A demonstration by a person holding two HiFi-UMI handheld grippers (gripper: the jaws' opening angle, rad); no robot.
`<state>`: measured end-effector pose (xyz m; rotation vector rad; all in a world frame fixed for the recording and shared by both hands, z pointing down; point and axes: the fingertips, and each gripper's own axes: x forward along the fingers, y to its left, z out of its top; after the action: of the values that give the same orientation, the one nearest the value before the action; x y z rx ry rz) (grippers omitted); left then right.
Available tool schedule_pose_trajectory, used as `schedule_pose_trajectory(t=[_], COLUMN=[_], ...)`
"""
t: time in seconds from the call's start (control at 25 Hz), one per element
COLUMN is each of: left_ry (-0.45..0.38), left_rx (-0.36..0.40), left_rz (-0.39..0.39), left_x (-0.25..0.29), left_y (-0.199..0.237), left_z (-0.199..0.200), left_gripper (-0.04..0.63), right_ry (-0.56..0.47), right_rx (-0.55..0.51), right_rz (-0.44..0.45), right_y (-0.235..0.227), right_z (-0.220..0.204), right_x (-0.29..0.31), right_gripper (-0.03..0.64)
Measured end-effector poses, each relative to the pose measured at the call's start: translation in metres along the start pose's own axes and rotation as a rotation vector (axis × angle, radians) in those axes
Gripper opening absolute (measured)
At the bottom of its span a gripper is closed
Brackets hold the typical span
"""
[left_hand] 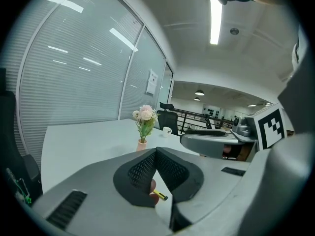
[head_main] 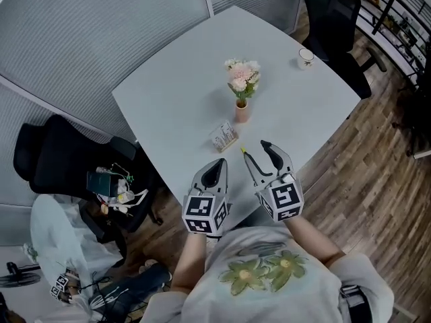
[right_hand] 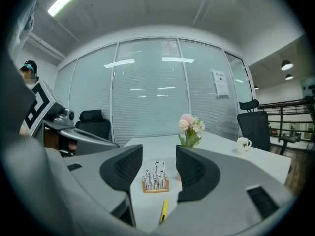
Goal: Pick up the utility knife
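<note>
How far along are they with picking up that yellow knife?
Done: the right claw is open and lined up, with the utility knife showing between its jaws. In hand: nothing yet; the knife lies flat on the table, untouched. Left to do: lower onto it, close and lift. The left claw is shut and holds nothing.

Smooth matt table [head_main: 175, 93], wood-plank floor [head_main: 367, 180]
</note>
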<state>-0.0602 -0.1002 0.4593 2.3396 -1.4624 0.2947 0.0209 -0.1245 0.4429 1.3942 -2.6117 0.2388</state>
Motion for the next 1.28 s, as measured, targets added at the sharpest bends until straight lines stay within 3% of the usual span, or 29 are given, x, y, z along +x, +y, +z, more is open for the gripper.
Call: schedule_pose_trajectory(t=[1.28], left_ry=[0.148], left_rx=[-0.081], left_rz=[-0.020], left_x=[0.057], left_y=[0.053], left_z=[-0.047], left_gripper=[0.003], right_ry=[0.319], right_rx=[0.002], right_rz=[0.000], right_y=[-0.007], right_z=[-0.116], right_x=[0.066], right_gripper=[0.210])
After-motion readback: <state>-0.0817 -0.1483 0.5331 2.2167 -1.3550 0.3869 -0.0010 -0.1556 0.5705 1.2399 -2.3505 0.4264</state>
